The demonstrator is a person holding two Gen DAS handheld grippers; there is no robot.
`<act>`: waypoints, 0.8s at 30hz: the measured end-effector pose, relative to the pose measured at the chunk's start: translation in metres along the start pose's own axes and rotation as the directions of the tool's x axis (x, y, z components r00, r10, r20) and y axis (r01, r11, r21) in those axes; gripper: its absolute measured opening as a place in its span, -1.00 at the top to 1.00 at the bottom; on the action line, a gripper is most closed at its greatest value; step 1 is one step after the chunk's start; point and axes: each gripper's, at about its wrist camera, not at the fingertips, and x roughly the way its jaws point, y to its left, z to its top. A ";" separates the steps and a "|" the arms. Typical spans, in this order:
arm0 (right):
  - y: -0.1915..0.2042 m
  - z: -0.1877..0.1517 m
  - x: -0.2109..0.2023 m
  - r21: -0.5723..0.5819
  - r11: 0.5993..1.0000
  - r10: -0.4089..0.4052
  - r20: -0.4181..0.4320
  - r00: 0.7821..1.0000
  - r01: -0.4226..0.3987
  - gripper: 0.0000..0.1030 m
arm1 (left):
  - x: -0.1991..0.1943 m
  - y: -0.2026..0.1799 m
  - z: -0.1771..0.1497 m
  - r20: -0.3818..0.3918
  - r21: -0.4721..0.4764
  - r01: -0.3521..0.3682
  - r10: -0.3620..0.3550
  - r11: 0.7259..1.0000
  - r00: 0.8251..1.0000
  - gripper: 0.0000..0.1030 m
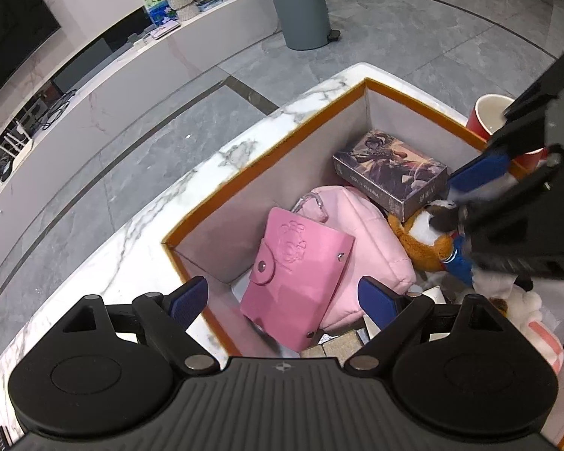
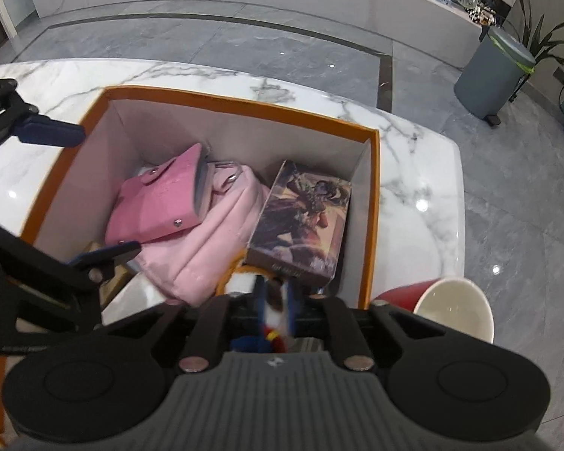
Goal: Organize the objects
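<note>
An orange-rimmed box (image 1: 267, 139) (image 2: 244, 103) stands on the marble table. Inside lie a pink wallet (image 1: 297, 278) (image 2: 158, 203), a pale pink pouch (image 1: 372, 240) (image 2: 214, 240) and an illustrated card box (image 1: 391, 176) (image 2: 300, 221). My left gripper (image 1: 284, 300) is open and empty above the wallet at the box's near side. My right gripper (image 2: 276, 297) is shut on a brown plush toy (image 1: 428, 240) (image 2: 274, 300) with blue and white parts, held over the box beside the card box.
A red paper cup (image 1: 488, 116) (image 2: 451, 308) stands just outside the box's right wall. A white and pink plush (image 1: 530, 323) lies in the box near my left gripper. A grey bin (image 1: 304, 7) (image 2: 496, 75) stands on the floor beyond the table.
</note>
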 end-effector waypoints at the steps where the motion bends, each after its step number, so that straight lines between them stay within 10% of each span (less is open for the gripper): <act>1: -0.001 -0.001 -0.004 0.001 1.000 0.004 0.004 1.000 -0.004 0.20 | -0.003 0.001 0.001 0.004 -0.005 -0.001 0.001 1.000 1.000 -1.00; 15: 0.017 -0.002 -0.101 -0.024 0.999 -0.017 0.111 0.994 0.020 0.12 | -0.082 0.005 0.001 0.110 -0.039 -0.010 0.014 0.999 0.994 -1.00; 24: 0.050 -0.014 -0.165 0.014 0.995 -0.102 0.270 0.957 0.102 0.03 | -0.125 0.022 -0.019 0.206 -0.186 0.116 -0.077 0.976 0.976 -1.00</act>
